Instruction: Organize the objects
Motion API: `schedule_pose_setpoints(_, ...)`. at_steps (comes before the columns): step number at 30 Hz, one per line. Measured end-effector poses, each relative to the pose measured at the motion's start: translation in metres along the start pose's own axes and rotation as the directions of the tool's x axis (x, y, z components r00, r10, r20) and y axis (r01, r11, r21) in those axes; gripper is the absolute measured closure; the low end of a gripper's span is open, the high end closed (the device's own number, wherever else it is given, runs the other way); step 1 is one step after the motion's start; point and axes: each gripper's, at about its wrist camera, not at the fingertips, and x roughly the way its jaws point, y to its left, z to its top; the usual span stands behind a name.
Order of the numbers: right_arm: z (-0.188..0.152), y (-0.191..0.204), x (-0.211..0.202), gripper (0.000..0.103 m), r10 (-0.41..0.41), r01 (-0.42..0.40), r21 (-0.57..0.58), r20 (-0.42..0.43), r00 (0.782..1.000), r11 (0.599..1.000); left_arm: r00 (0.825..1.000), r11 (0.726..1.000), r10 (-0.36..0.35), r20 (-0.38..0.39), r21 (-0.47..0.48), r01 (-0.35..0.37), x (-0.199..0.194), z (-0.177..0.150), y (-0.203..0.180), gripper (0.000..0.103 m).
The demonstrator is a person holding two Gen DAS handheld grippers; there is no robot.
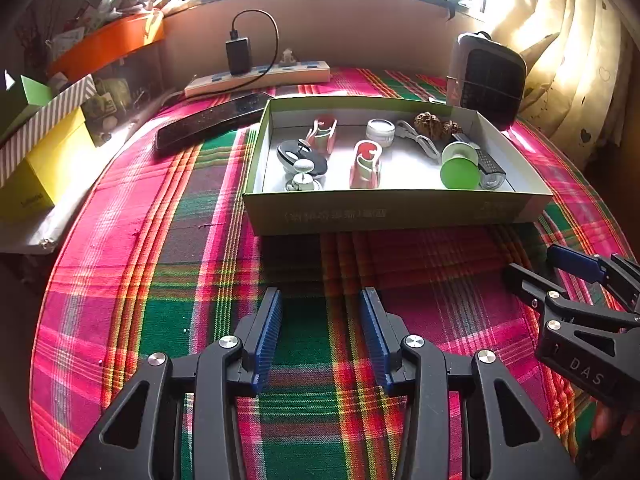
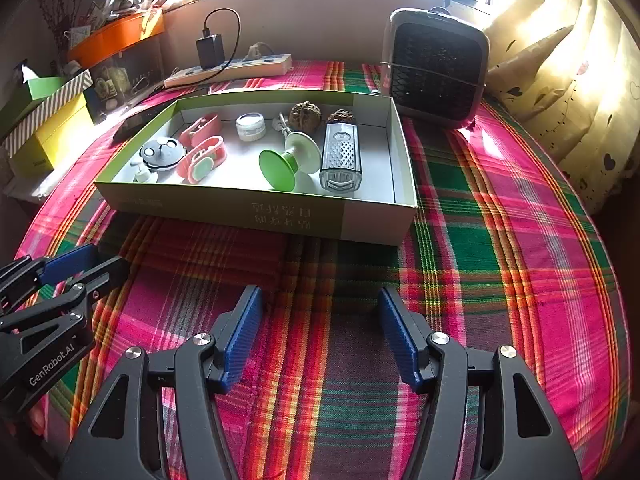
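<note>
Already the small things sit gathered in the shallow cardboard box (image 2: 372,220), which rests on the plaid-covered table (image 2: 520,280) just beyond both grippers. Neither gripper has anything: the left gripper (image 1: 320,336) hangs over bare cloth with its blue pads moderately apart, and the right gripper (image 2: 320,332) does the same with its pads set wider. Inside the box, toward its right side, lies the green and white spool (image 2: 290,162), tipped on its side; it looks like light, hard plastic, smooth on the flanges and likely to roll, so the narrow waist between the two discs seems the safest place to close on. Just beside it the flat grey remote-like device (image 2: 341,156) lies face up; stiff and probably slick, it would best be taken across its long edges. At the back two walnuts (image 2: 306,116) look hard and knobbly, giving good bite but apt to squirt out of a shallow pinch. The small round jar (image 2: 251,126) may be glass or thick plastic, so I would pinch it gently across its sides. On the left the two pink and green clip-like holders (image 2: 202,156) and the dark round disc (image 2: 162,154) appear light, and the holders offer rims to take hold of. The box itself is thin card; gripped by one wall it would likely flex, so two grippers at opposite walls would suit it better.
</note>
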Motion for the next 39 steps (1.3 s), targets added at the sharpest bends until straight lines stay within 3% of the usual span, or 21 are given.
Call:
schedule_pose_setpoints(14,-0.0027,-0.0105,0.0022,0.022,0.003,-0.002,0.017,-0.02,1.0,1.0,1.0,1.0,0.01,-0.002,-0.015,-0.011,0.0002,-0.0003,-0.0009,0.058)
schedule_pose_setpoints(39,-0.0027,-0.0106,0.0022,0.02,0.002,-0.002,0.018,-0.021,1.0,1.0,1.0,1.0,0.018,-0.003,-0.015,-0.018,0.0006,-0.0006,-0.0033,0.055)
